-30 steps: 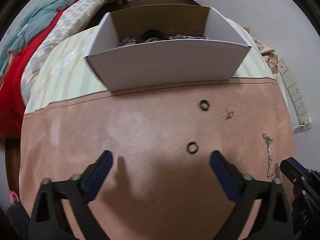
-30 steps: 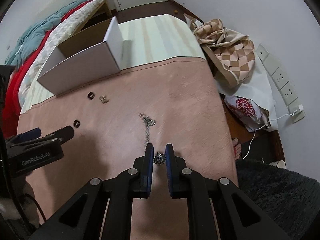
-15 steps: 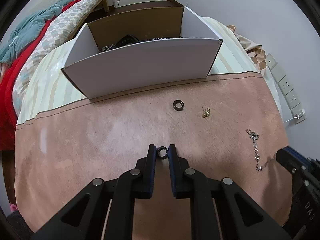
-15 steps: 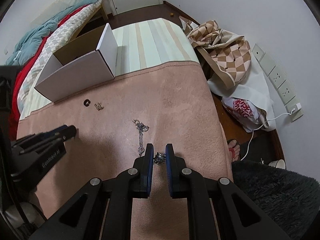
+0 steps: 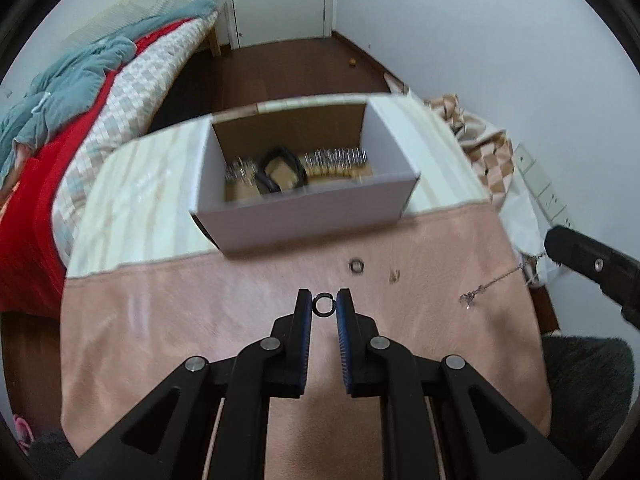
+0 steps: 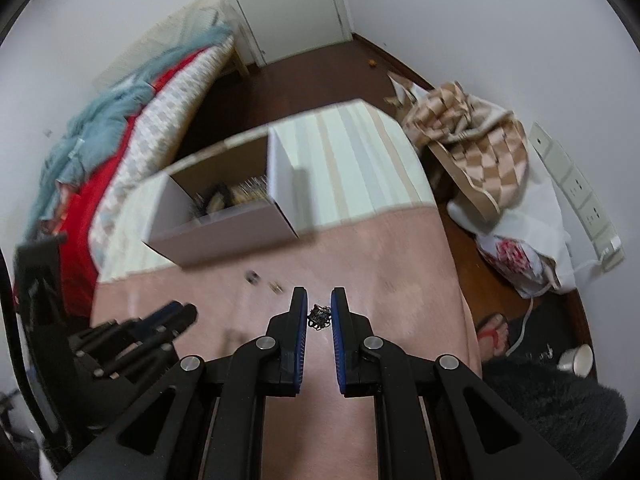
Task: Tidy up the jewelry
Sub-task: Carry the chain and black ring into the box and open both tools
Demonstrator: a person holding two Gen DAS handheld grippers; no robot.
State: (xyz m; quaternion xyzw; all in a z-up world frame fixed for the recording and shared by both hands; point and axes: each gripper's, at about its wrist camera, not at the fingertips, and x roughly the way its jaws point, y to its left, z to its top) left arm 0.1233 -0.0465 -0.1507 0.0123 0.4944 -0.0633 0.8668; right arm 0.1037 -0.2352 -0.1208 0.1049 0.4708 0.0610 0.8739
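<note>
My left gripper [image 5: 324, 306] is shut on a small black ring [image 5: 324, 306], held above the pink cloth [image 5: 200, 320]. My right gripper [image 6: 319, 316] is shut on one end of a silver chain [image 6: 319, 317]. In the left wrist view the chain [image 5: 492, 282] hangs down from the right gripper [image 5: 554, 246] at the right edge. A second black ring [image 5: 356, 266] and a small gold piece [image 5: 394, 276] lie on the cloth near the open white box [image 5: 304, 224]. The box holds a black band and silver chains. The left gripper [image 6: 186, 313] shows blurred at the lower left of the right wrist view.
The table's far half has a striped cloth [image 6: 344, 160]. A bed with red and blue bedding [image 5: 60, 120] runs along the left. On the floor at the right are a checked bag [image 6: 472, 144], a white plastic bag [image 6: 520, 256], a slipper and a dark rug [image 6: 552, 408].
My left gripper closed on the black ring and lifted it off the cloth. The right gripper rose too, pulling the chain up. Both views now look further down into the box.
</note>
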